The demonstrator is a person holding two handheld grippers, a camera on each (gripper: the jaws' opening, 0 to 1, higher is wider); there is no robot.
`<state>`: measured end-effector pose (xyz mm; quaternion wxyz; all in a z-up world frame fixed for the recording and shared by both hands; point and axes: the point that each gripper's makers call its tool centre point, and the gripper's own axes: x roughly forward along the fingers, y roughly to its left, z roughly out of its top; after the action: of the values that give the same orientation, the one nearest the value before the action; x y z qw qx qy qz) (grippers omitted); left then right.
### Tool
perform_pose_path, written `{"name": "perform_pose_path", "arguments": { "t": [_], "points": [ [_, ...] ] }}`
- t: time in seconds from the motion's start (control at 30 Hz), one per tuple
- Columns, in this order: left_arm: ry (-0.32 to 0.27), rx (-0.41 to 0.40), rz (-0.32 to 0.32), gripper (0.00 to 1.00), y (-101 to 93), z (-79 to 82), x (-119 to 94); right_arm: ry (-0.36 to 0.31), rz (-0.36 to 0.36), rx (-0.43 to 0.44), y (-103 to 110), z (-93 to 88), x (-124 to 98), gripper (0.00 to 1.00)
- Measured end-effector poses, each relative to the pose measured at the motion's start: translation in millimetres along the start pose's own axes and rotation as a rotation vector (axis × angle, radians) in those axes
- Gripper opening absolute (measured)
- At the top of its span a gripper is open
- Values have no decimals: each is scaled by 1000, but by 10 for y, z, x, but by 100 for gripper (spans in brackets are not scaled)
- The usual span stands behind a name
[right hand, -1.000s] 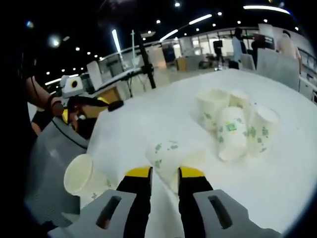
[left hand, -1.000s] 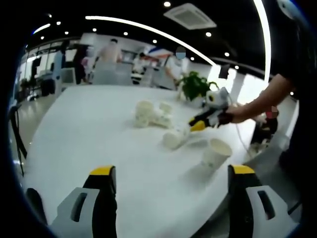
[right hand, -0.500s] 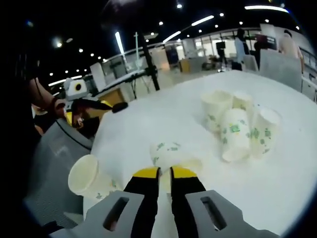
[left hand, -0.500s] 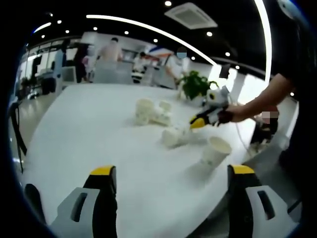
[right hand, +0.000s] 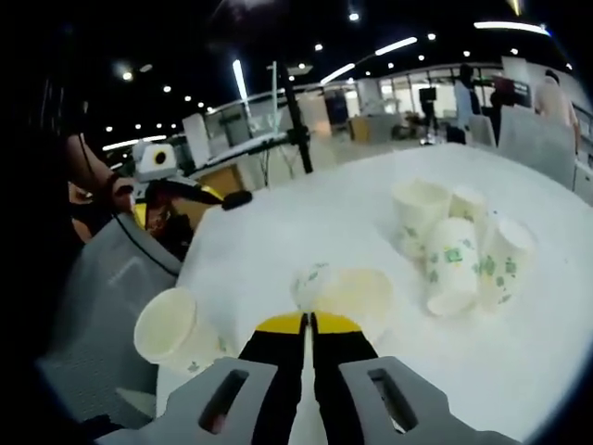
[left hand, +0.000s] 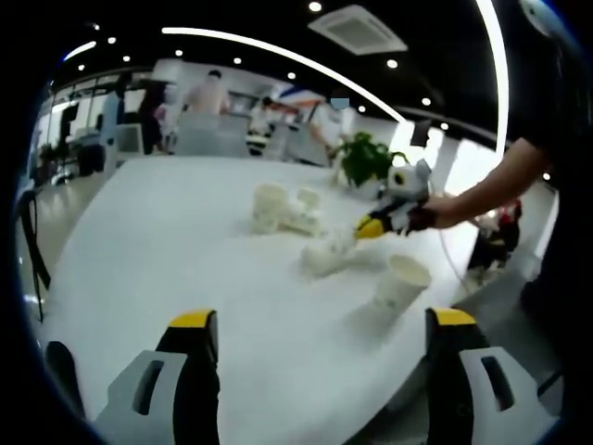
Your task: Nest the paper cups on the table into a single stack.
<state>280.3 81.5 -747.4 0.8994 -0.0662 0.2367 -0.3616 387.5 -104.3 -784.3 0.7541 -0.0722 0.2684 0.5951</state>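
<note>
now the right gripper has its jaws pressed together on the rim of a paper cup lying on its side on the white table; the left gripper hangs released, jaws wide apart, above the near table; a second cup lies at the left edge; a group of cups stands far right

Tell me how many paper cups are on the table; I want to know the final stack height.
6: one cup lying at the right gripper, one upright near the table edge, four clustered farther off. More may hide behind the cluster.
</note>
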Motion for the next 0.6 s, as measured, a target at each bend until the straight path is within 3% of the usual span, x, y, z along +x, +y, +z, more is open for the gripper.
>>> {"name": "perform_pose_path", "arguments": {
  "t": [0.6],
  "points": [
    [-12, 14, 1, 91, -28, 49, -23, -5, -10, -23, 45, 18, -62, 0]
  ]
}}
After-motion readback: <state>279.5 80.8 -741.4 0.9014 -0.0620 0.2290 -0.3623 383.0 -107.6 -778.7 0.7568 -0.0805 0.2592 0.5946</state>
